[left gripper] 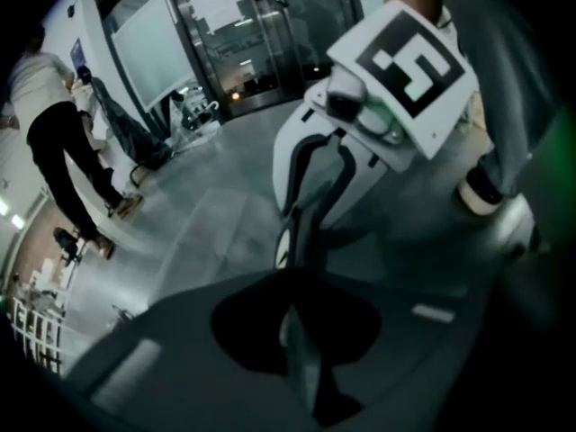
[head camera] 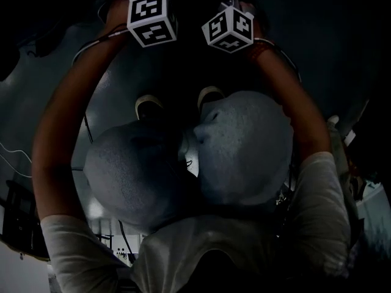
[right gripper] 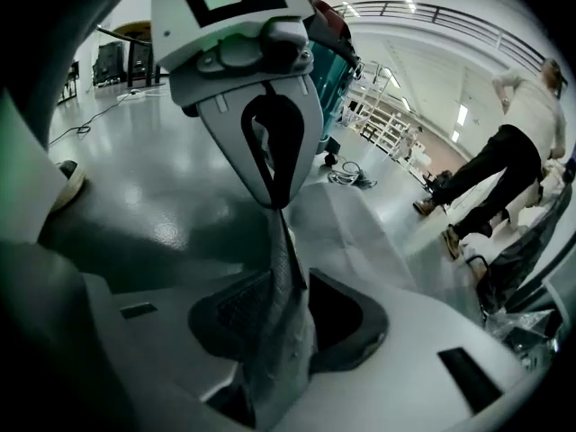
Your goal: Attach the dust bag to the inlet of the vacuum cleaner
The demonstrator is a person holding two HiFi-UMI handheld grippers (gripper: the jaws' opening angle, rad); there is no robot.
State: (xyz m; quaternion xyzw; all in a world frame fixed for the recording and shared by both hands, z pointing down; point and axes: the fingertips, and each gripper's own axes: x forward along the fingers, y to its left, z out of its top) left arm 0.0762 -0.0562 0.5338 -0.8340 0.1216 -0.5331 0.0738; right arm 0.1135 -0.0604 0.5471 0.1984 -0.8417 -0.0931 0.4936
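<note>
dust bag (right gripper: 286, 273), thin and grey, pinched tight by left gripper (left gripper: 297, 331), pinched tight by right gripper (right gripper: 283, 336) too, both close together over shiny floor (right gripper: 135, 178)

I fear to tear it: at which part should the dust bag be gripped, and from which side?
Grip the dust bag at its thin raised cloth edge, from above, one jaw on each face. It is a limp, flat sheet, so probably only a pinch across its thickness holds. Both the left gripper and right gripper pinch it so.
</note>
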